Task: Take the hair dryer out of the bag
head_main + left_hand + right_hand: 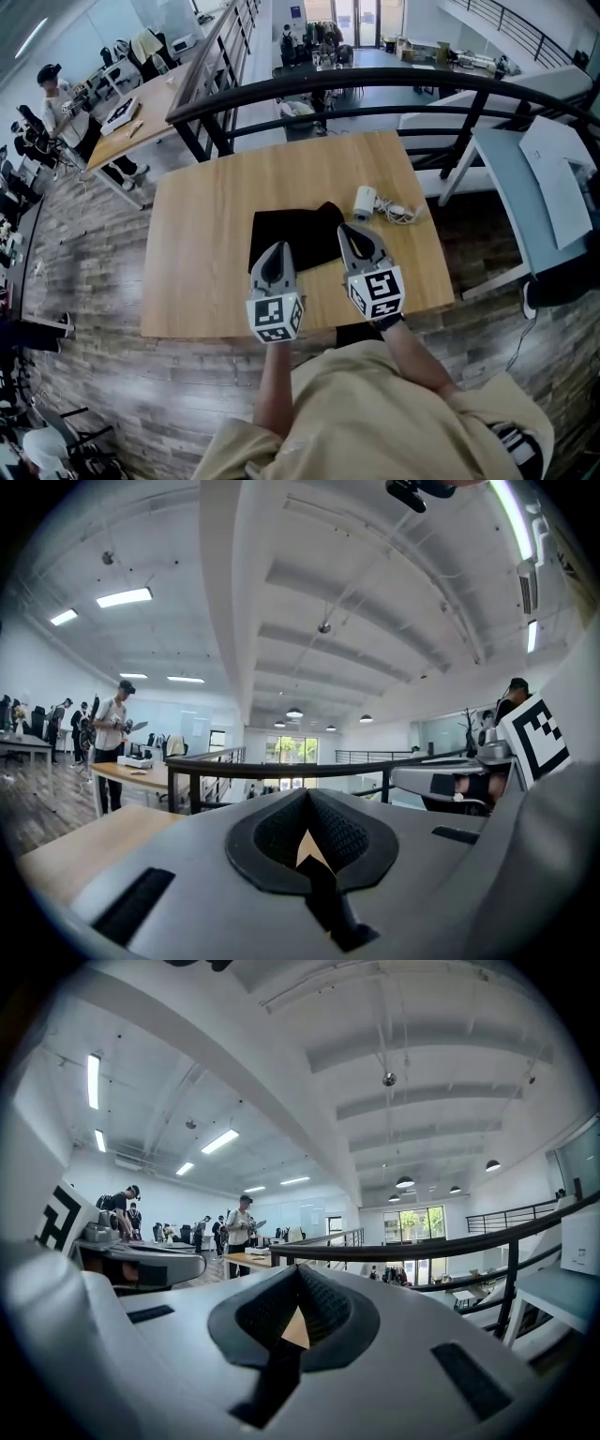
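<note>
The white hair dryer lies on the wooden table, outside the bag, with its coiled cord beside it on the right. The black bag lies flat just left of the dryer. My left gripper hovers over the bag's near edge, shut, with nothing between its jaws. My right gripper is over the bag's right corner, a little short of the dryer, also shut and empty. Both gripper views look level across the room over shut jaws, left gripper and right gripper; neither shows the bag or the dryer.
A black curved railing runs just past the table's far edge. A grey desk with papers stands to the right. To the far left, a person stands by another wooden desk.
</note>
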`<state>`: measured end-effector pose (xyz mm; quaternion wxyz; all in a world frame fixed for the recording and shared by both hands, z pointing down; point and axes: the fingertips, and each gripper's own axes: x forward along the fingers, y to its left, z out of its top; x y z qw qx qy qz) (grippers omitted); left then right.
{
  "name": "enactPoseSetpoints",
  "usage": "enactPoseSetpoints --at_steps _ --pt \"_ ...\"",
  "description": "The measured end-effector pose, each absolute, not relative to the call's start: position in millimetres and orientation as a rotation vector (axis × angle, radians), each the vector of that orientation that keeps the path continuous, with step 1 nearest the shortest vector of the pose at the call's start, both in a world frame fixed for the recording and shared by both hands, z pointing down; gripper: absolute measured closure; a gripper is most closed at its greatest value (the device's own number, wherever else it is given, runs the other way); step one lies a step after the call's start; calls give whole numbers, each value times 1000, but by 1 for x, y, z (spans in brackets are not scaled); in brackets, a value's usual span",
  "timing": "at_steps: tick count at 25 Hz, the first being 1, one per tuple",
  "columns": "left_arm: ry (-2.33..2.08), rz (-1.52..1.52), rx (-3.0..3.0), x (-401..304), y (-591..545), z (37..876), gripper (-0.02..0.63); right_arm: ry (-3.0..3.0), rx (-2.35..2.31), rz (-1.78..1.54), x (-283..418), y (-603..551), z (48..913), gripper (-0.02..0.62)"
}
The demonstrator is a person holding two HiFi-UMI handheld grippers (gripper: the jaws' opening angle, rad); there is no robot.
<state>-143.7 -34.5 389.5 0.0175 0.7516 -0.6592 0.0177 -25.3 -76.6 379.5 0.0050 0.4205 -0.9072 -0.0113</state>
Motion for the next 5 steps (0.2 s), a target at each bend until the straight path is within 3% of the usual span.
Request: enactPoseSetpoints --at_steps 5 --pt "-2038 56 2325 -142 -23 390 594 -2823 1269 -20 -31 -61 386 588"
